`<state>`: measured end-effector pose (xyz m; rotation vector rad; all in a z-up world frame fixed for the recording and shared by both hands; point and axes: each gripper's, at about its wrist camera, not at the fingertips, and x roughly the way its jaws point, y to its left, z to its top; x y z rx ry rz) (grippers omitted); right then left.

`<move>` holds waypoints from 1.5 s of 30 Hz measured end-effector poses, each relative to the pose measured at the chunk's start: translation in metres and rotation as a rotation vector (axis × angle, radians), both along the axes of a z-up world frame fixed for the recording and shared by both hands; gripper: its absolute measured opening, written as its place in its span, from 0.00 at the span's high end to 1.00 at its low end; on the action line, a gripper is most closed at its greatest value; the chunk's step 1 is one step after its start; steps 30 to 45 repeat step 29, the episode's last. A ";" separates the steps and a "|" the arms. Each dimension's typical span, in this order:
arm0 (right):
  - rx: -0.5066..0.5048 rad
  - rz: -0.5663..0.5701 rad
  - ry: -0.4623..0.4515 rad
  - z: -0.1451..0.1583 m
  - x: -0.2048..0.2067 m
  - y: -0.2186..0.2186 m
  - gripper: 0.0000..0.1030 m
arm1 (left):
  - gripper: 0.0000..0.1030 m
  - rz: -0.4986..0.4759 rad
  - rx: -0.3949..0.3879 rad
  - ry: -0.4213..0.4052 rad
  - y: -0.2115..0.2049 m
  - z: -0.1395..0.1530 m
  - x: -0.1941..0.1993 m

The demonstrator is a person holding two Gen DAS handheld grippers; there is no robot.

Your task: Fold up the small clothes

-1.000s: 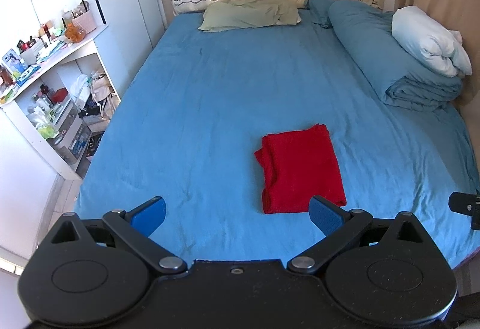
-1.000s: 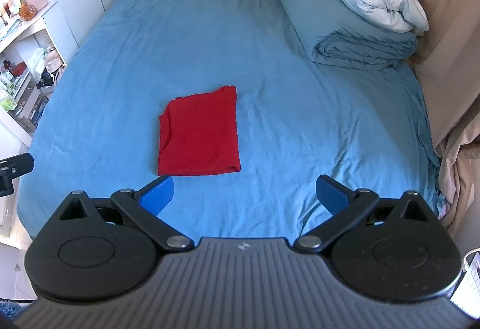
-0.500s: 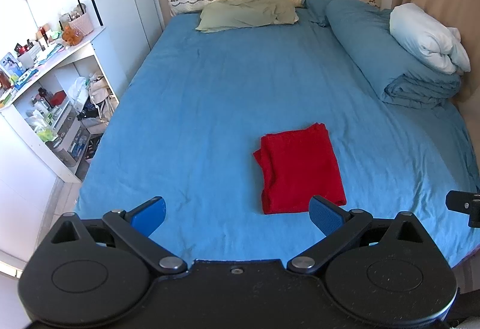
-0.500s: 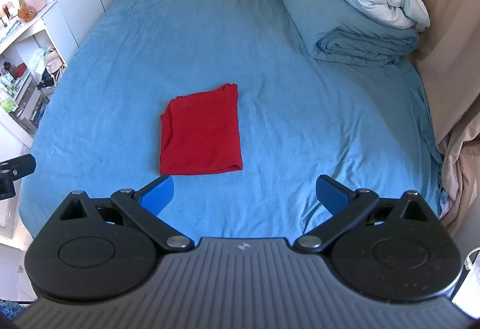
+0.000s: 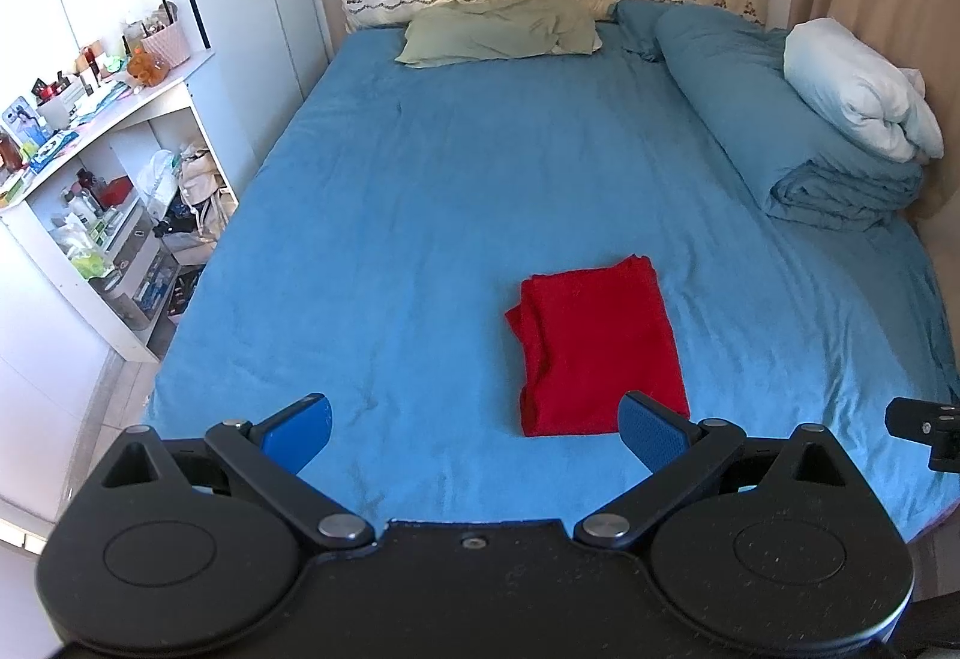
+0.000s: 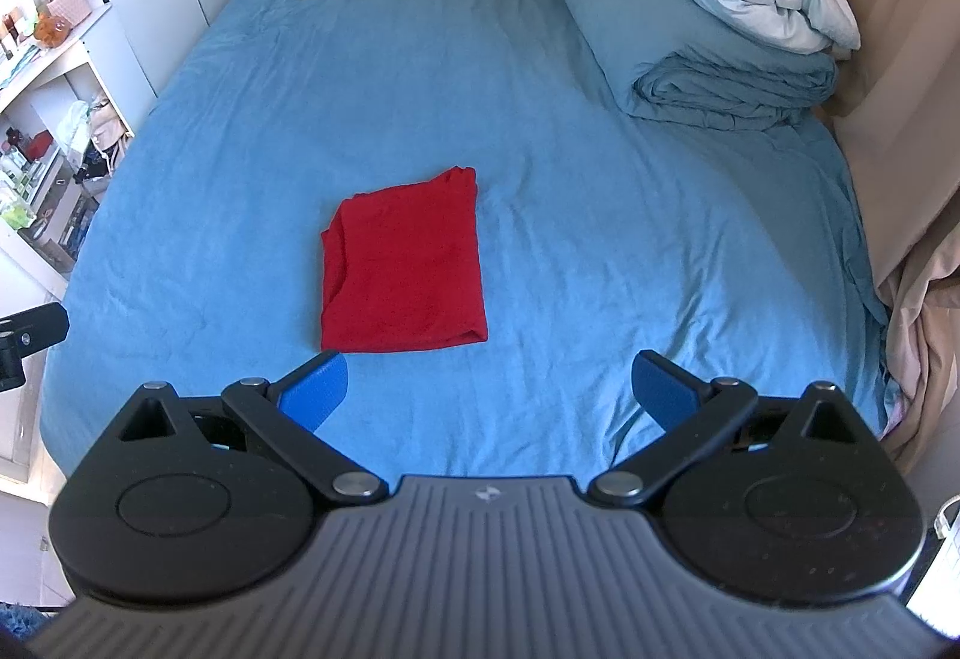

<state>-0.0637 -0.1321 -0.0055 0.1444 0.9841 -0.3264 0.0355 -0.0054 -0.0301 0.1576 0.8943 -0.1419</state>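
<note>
On the bed (image 5: 420,215), the folded red cloth (image 5: 600,347) lies unmoved; both grippers, left (image 5: 474,434) and right (image 6: 489,389), remain wide apart, empty.

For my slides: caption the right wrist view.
Open right gripper hovers above a folded red garment lying on the blue bedsheet.

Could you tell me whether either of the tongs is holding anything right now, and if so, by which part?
Nothing is held. The left tongs and right tongs are both open, above the bed; the folded red garment lies untouched.
</note>
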 end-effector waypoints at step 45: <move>0.005 -0.004 -0.009 0.001 0.007 -0.002 0.00 | 0.00 -0.052 0.021 -0.086 -0.005 0.007 0.005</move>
